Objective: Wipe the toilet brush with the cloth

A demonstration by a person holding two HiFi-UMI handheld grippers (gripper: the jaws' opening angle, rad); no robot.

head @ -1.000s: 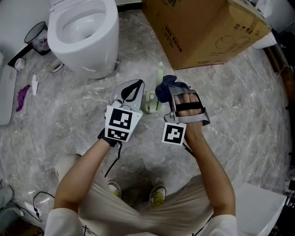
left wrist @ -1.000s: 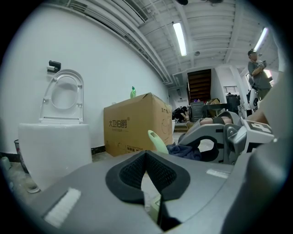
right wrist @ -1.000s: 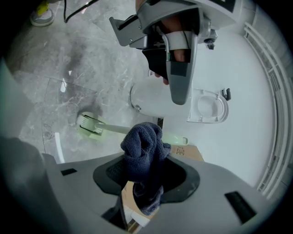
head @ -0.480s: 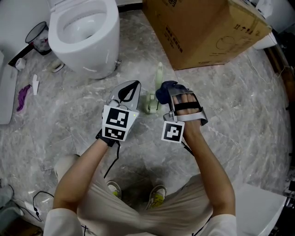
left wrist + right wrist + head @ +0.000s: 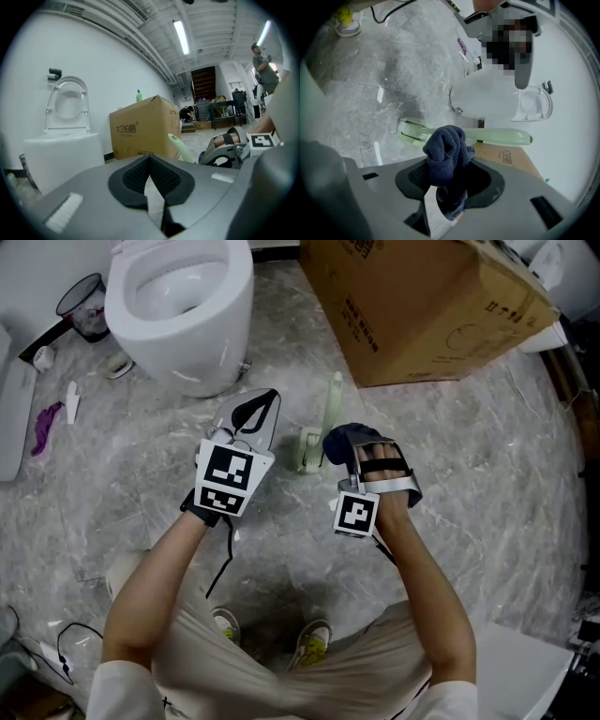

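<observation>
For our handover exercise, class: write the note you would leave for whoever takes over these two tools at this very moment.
Left tool: shut, empty.
Right tool: shut on the dark blue cloth.
Pale green toilet brush: standing in its holder on the floor, between the tools; cloth close to it, contact unclear.
Done: cloth gripped.
To do: wipe the brush.

Grey marble floor (image 5: 469, 474), toilet (image 5: 178, 306), cardboard box (image 5: 422, 306), toilet brush (image 5: 332, 409)

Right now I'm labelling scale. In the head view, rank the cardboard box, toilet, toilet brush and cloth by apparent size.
1. cardboard box
2. toilet
3. toilet brush and cloth: unsure. The brush is longer but thin, and the bunched cloth is held nearer the camera.
</observation>
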